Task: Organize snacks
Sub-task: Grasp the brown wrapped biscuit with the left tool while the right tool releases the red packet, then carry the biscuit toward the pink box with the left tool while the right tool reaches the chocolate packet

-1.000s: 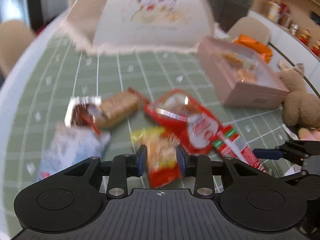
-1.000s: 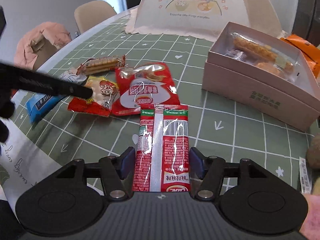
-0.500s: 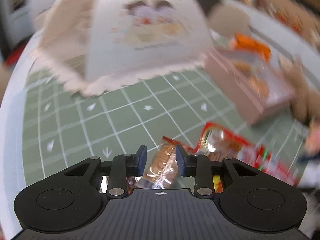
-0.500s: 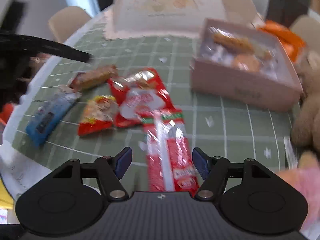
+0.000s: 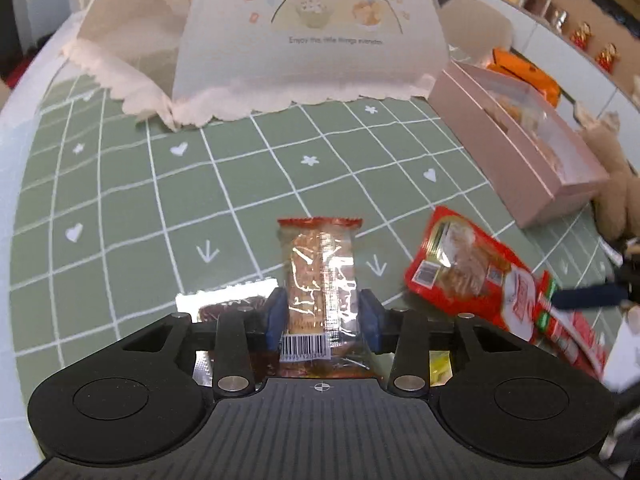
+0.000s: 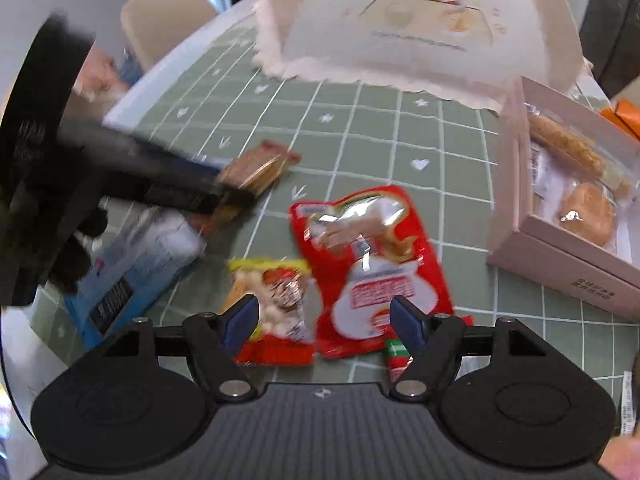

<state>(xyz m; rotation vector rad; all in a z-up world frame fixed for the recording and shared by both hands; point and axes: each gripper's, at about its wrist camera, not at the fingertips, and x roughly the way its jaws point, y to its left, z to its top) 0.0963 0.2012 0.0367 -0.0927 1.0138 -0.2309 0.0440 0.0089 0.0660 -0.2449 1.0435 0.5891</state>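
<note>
A: The left gripper (image 5: 322, 318) was down over the green checked tablecloth (image 5: 132, 216), and the clear-wrapped biscuit packet (image 5: 320, 276) stood right between its blue pads. Its jaws had just been opening.

B: Pressing on the wrapper, or standing off it?

A: The left pad looked to be against the wrapper's edge, with a thin gap at the right one. I couldn't tell whether it truly gripped. The barcode end sat nearest the camera, the red-trimmed end pointed away toward the cloth food cover (image 5: 304, 40).

B: And the right gripper (image 6: 324, 320)?

A: Jaws well apart and nothing held. It hung above the yellow-and-red peanut packet (image 6: 276, 300) and the big red pouch (image 6: 372, 264), which lay side by side on the cloth, the pouch's edge over the packet. A corner of the long red-and-green packet (image 6: 396, 356) peeked out under its right finger.

B: The pink box (image 6: 568, 264)?

A: At the right, open, with wrapped pastries inside, apart from the pouch. Off to the left lay a blue packet (image 6: 132, 276), blurred. In the right wrist view the biscuit packet showed at the tips of the left gripper, too smeared to judge the grip.
</note>
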